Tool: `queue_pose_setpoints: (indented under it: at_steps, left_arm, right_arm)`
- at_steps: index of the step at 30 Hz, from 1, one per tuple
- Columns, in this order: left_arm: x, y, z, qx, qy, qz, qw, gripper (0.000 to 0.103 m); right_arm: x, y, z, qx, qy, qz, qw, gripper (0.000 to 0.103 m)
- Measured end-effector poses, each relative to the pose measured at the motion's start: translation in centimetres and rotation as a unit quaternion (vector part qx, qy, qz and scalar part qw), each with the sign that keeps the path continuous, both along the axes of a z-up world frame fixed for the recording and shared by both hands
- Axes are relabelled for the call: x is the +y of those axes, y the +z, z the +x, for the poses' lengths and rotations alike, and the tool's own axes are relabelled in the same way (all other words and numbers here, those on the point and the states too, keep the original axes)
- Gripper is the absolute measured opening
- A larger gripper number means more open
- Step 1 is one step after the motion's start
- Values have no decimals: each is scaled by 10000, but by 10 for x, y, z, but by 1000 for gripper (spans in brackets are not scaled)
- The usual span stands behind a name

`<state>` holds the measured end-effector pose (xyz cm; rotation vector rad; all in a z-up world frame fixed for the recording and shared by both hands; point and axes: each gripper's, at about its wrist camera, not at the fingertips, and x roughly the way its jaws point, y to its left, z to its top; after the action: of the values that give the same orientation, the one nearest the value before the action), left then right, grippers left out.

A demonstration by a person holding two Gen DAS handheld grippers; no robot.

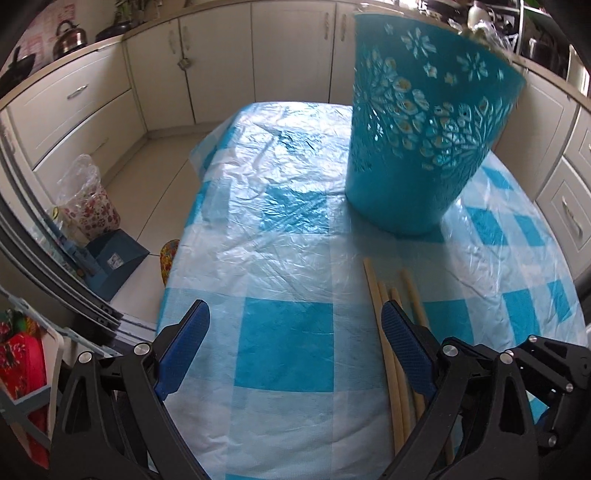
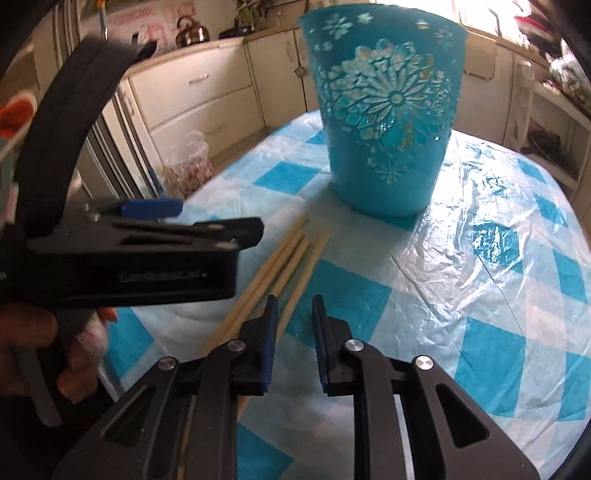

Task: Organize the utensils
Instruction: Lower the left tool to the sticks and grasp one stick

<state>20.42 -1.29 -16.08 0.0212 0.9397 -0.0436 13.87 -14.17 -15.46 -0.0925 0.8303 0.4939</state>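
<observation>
Several wooden chopsticks [image 1: 373, 291] lie side by side on the blue-and-white checked tablecloth [image 1: 280, 347]; they also show in the right wrist view [image 2: 291, 251]. A tall teal cut-out holder [image 1: 421, 122] stands upright beyond them, and it also shows in the right wrist view [image 2: 384, 110]. My left gripper [image 1: 295, 310] is open wide and empty, its right finger over the chopsticks. It also shows from the side in the right wrist view [image 2: 166, 210]. My right gripper [image 2: 295, 306] is open and empty, just right of the chopsticks' near ends.
Cream kitchen cabinets [image 1: 221, 62] run around the table. A floral bag [image 1: 88, 206] and a blue box [image 1: 114, 258] sit on the floor to the left. A kettle [image 2: 192, 31] stands on the counter.
</observation>
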Motion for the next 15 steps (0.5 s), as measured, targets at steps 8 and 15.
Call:
queue_pose_setpoints:
  at_steps: [8, 15]
  left_arm:
    - [-9, -9, 6, 141, -165, 116, 9997, 90]
    - [-15, -11, 9, 225, -321, 189, 9991, 78]
  right_arm:
    - [-22, 3, -2, 138, -149, -78, 9998, 11]
    - [-24, 1, 2, 129, -247, -11, 9996, 11]
